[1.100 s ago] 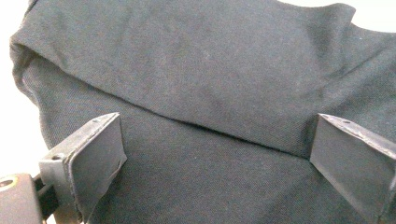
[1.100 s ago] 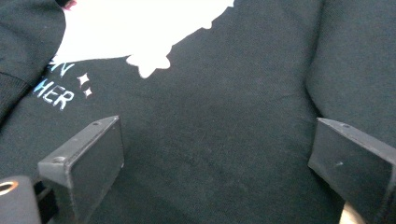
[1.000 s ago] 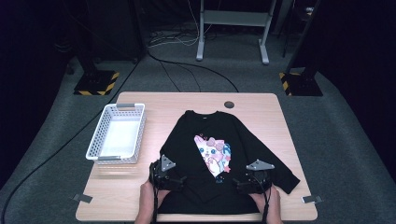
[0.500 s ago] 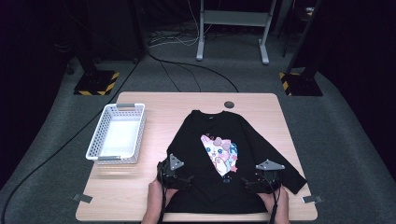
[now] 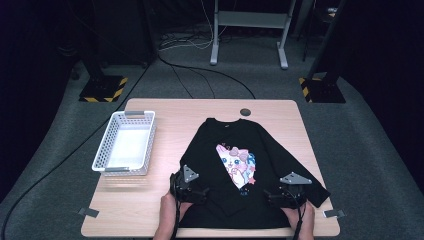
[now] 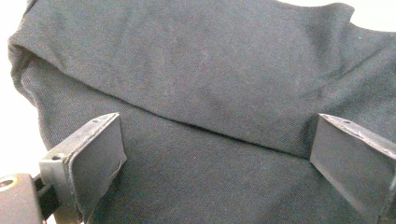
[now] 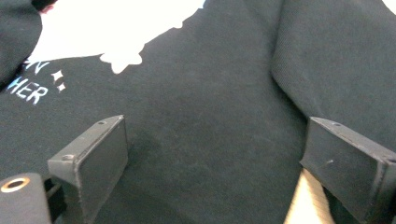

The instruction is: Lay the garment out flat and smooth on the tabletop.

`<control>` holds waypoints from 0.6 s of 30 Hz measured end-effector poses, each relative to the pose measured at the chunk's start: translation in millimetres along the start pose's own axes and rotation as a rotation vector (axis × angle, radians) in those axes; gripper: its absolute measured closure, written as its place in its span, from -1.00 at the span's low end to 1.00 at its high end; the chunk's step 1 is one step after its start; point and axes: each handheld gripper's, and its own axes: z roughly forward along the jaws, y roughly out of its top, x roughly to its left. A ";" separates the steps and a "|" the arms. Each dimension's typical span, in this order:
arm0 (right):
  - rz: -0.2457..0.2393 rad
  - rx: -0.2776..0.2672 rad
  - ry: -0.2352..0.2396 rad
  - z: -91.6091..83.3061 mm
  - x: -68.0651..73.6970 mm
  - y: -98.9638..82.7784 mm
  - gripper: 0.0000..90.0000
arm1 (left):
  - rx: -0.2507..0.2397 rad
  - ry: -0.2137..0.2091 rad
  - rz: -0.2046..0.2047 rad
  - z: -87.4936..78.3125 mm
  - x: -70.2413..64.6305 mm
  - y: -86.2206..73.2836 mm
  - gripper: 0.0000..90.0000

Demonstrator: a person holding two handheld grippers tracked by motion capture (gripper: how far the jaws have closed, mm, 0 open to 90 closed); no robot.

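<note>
A black long-sleeved cotton shirt with a pink cartoon print (image 5: 235,165) is spread at lower centre of the wooden table (image 5: 165,112), where the left gripper (image 5: 192,192) and right gripper (image 5: 280,196) are poised over its hem, jaws wide open and empty, seemingly for folding.

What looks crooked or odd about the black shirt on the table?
The shirt lies askew, its collar toward the table's far edge and its body slanting right. One side is folded over the front, hiding part of the cartoon print. The other sleeve reaches the table's right edge. The basket sits straight.
</note>
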 end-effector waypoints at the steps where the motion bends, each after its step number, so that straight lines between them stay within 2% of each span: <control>1: 0.008 0.003 0.005 0.2 -2.0 -0.1 -0.86 | 0.000 0.000 0.000 0.1 -0.1 0.1 -0.92; 5: 0.012 0.005 0.004 0.4 -2.6 0.0 -0.87 | 0.000 0.007 -0.006 -0.5 -1.0 -0.3 -0.92; 8: 0.013 0.005 0.002 0.4 -2.2 0.1 -0.88 | 0.012 0.017 -0.024 -1.5 -0.2 -0.6 -0.97; 10: 0.012 0.005 0.001 0.4 -2.1 0.1 -0.88 | -0.007 0.027 -0.047 -5.8 -2.3 -0.5 -1.00; 12: 0.013 0.006 0.004 0.6 -2.4 0.3 -0.88 | -0.032 0.034 -0.052 -12.6 -7.1 2.2 -1.00; 14: 0.012 0.005 0.003 0.5 -2.3 0.3 -0.88 | -0.051 0.037 -0.039 -20.2 -16.8 9.4 -1.00; 18: 0.013 0.006 0.003 0.6 -2.5 0.3 -0.88 | -0.056 0.001 -0.015 -21.2 -37.7 20.9 -1.00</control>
